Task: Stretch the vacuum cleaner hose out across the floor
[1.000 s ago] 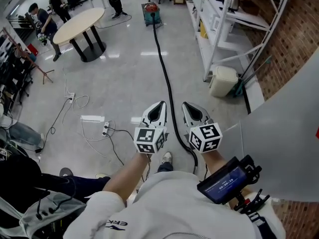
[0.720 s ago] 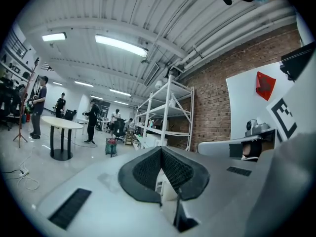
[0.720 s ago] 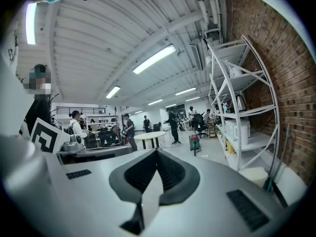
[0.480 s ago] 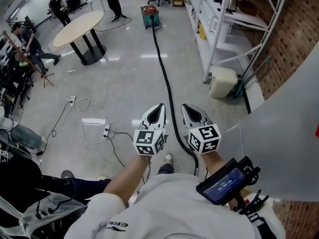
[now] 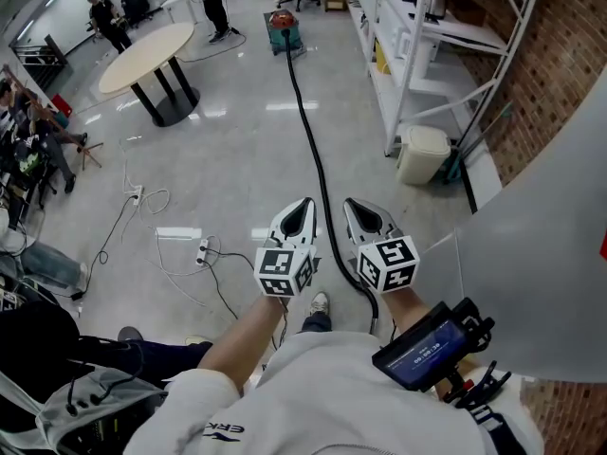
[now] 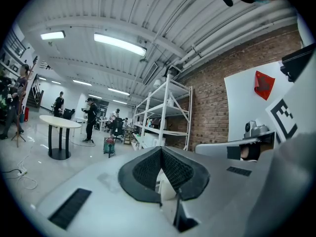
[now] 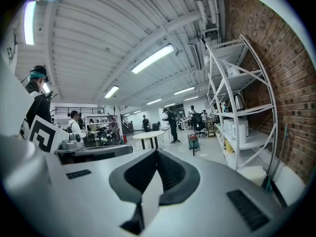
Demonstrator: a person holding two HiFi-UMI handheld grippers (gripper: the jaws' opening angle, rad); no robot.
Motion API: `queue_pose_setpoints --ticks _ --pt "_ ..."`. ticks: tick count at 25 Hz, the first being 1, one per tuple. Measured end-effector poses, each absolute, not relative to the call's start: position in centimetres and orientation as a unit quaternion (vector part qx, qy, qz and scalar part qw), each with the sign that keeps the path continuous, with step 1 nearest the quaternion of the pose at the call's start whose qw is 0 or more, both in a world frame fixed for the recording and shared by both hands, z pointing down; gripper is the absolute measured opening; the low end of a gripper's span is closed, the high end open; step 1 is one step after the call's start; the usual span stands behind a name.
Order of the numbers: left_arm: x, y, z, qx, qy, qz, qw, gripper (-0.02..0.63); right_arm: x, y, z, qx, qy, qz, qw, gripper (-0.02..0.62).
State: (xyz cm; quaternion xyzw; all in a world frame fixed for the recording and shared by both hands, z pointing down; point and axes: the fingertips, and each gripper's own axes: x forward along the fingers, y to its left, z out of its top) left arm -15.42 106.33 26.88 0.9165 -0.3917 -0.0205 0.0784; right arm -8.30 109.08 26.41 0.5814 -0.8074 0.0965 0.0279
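A red and green vacuum cleaner (image 5: 283, 25) stands far down the floor. Its black hose (image 5: 315, 154) lies stretched in a long line from it toward me and curves under my right hand near my shoe (image 5: 318, 301). My left gripper (image 5: 305, 203) and right gripper (image 5: 350, 204) hang side by side above the hose's near part, both shut with nothing between the jaws. In the left gripper view the left gripper (image 6: 161, 150) points level at the distant vacuum cleaner (image 6: 108, 145). The right gripper (image 7: 156, 152) points at the vacuum cleaner (image 7: 193, 142) too.
A round table (image 5: 147, 45) stands at the back left with people around it. White shelving (image 5: 417, 45) and a white bin (image 5: 422, 153) line the right side by a brick wall. Thin cables and a power strip (image 5: 201, 247) lie on the floor left of my grippers.
Both grippers stay where they were, shut. The people at the far left edge have shifted about; the hose has not moved.
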Motion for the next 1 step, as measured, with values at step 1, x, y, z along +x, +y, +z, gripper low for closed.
queue_pose_setpoints --ticks 1 --pt "-15.41 106.3 26.93 0.917 -0.391 -0.02 0.079 0.002 -8.33 109.05 26.49 0.581 -0.808 0.097 0.028 0.002"
